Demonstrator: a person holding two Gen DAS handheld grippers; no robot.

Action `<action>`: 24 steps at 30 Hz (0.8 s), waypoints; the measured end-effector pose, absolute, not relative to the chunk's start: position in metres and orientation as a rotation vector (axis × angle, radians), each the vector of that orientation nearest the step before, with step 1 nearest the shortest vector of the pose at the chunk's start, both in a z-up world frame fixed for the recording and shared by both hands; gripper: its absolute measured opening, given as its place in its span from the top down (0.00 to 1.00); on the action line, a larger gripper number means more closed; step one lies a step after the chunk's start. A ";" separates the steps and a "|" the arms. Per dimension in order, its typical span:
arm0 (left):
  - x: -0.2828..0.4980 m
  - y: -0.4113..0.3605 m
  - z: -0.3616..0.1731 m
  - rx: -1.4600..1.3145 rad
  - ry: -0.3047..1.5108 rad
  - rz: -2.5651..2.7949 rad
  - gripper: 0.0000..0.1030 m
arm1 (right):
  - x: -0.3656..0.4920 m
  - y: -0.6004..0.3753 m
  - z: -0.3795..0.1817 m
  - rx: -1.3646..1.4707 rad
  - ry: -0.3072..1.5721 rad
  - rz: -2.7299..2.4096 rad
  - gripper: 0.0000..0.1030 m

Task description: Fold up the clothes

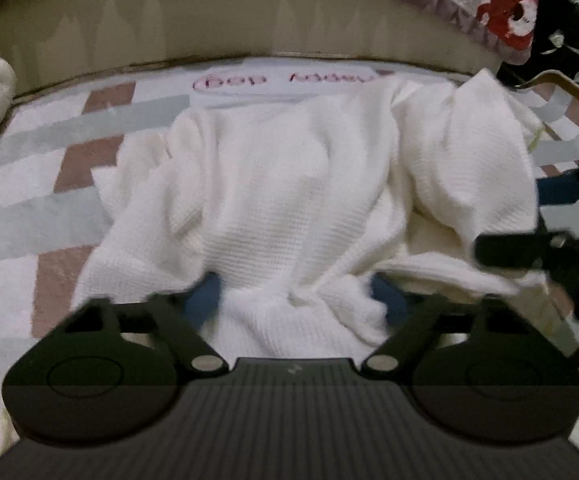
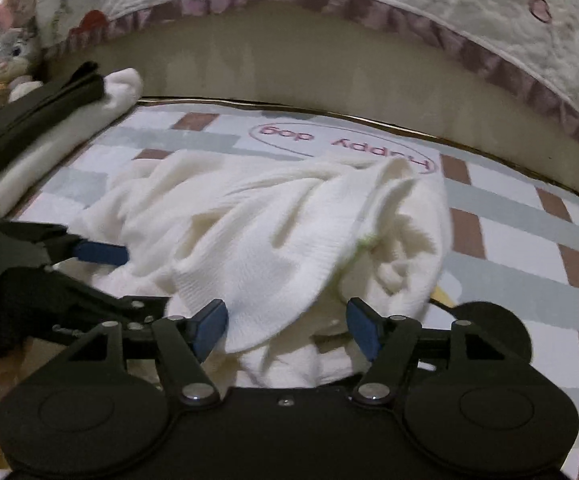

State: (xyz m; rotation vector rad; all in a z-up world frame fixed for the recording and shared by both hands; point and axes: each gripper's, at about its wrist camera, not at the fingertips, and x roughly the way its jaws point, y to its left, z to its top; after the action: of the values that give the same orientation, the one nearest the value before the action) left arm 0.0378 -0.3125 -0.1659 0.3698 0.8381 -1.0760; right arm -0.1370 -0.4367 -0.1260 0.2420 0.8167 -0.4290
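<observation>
The white knit garment (image 1: 273, 200) lies in a loose, wrinkled heap on the checked mat (image 1: 49, 200), near the printed oval with letters, and it is not folded flat. Both tools stand at its near edge. The left gripper (image 1: 295, 300) has its jaws spread wide, with cloth bunched between the blue pads but not pinched. The right gripper (image 2: 287, 328) is the same: jaws apart, a flap of knit hanging between them, nothing clamped.

The main risk, as I judge it, is closing on the wrong thing. The fabric is piled in several layers (the edges are hard to follow in the heap), so a jaw may catch two layers together, or only a crease. Then the lift would drag the whole heap instead of opening it. The two grippers are also near each other and could collide
</observation>
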 end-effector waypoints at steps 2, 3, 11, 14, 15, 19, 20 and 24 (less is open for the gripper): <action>0.038 -0.306 -0.157 0.359 0.817 -1.088 0.80 | -0.136 -0.431 -0.125 0.257 0.808 -0.385 0.21; 0.039 -0.305 -0.154 0.347 0.803 -1.073 0.81 | -0.133 -0.430 -0.127 0.259 0.815 -0.374 0.14; 0.035 -0.305 -0.145 0.466 0.510 -0.863 0.87 | -0.124 -0.458 -0.127 0.163 0.918 -0.542 0.80; 0.032 -0.305 -0.138 0.522 0.379 -0.776 0.88 | -0.135 -0.476 -0.111 0.091 0.905 -0.643 0.88; 0.043 -0.301 -0.134 0.459 0.441 -0.787 0.88 | -0.139 -0.482 -0.105 0.067 0.900 -0.677 0.88; 0.081 -0.281 -0.125 0.275 0.675 -0.847 0.88 | -0.155 -0.506 -0.083 -0.030 0.878 -0.811 0.89; 0.088 -0.275 -0.123 0.217 0.733 -0.879 0.85 | -0.158 -0.512 -0.078 -0.055 0.872 -0.844 0.90; 0.082 -0.263 -0.117 0.105 0.866 -1.031 0.67 | -0.176 -0.539 -0.070 -0.081 0.846 -0.971 0.90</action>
State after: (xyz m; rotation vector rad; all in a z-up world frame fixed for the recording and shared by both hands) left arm 0.0823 -0.2629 -0.1167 0.1054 0.8660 -1.0306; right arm -0.1756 -0.5392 -0.0703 -0.0806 0.8457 -0.9708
